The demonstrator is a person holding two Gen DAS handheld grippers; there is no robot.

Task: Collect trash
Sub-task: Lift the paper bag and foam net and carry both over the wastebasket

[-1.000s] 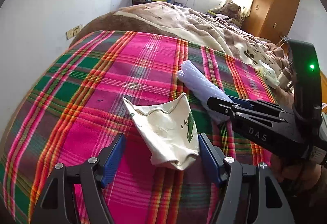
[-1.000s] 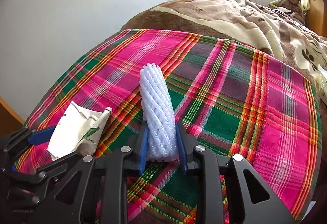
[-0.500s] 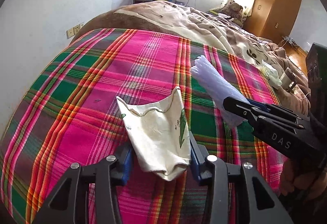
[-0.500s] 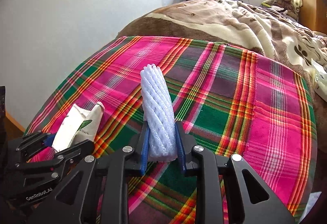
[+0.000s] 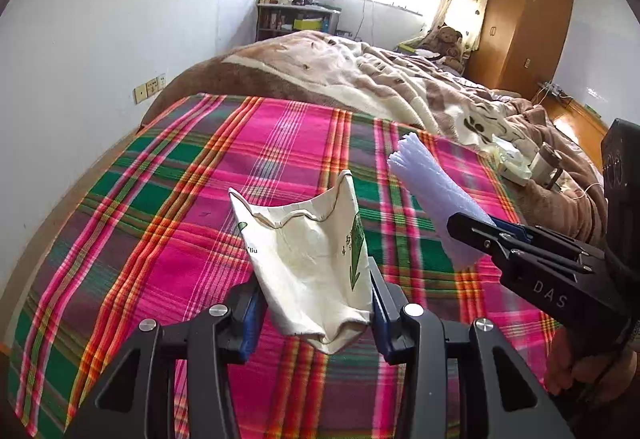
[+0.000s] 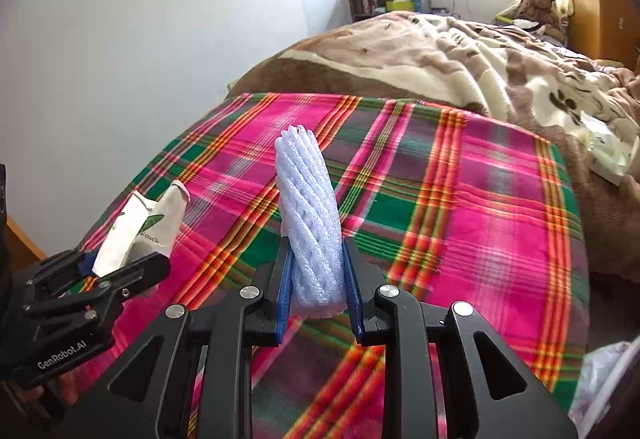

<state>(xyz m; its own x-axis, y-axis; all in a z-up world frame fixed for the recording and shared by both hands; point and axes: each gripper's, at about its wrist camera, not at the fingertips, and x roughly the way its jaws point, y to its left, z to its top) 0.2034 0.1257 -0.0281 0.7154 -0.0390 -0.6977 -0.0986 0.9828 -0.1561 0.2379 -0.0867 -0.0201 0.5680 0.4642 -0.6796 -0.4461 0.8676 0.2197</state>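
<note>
Your left hand-held gripper [image 5: 316, 313] is pinching a crumpled cream paper cup [image 5: 308, 255] with green print. Both blue pads press against its sides, and the flattened cup stands up out of the jaws, its torn rim toward the far end of the bed. In the right wrist view the same cup [image 6: 140, 229] shows at the lower left, clamped in that gripper [image 6: 96, 271], clear of the cloth beneath it.

Your right hand-held gripper [image 6: 318, 291] is pressed tight on a white foam net sleeve [image 6: 310, 211]. The blue pads grip its lower end and the sleeve rises upright between them, its twisted mesh plainly visible. From the left wrist view the sleeve [image 5: 436, 199] slants up and to the left out of that gripper [image 5: 500, 231], just beside the cup but not touching it.

Both items are held above a plaid blanket [image 5: 160, 223] in pink, green and orange, which covers the near end of the bed. Beyond it lies a rumpled brown and cream blanket [image 5: 360, 79]. On that blanket, at the right, sit a crumpled pale wrapper [image 5: 510, 159] and a small round container [image 5: 546, 163]; what they are exactly cannot be told. Your fingers [image 5: 576, 371] show under the right gripper's body at the lower right edge.
</note>
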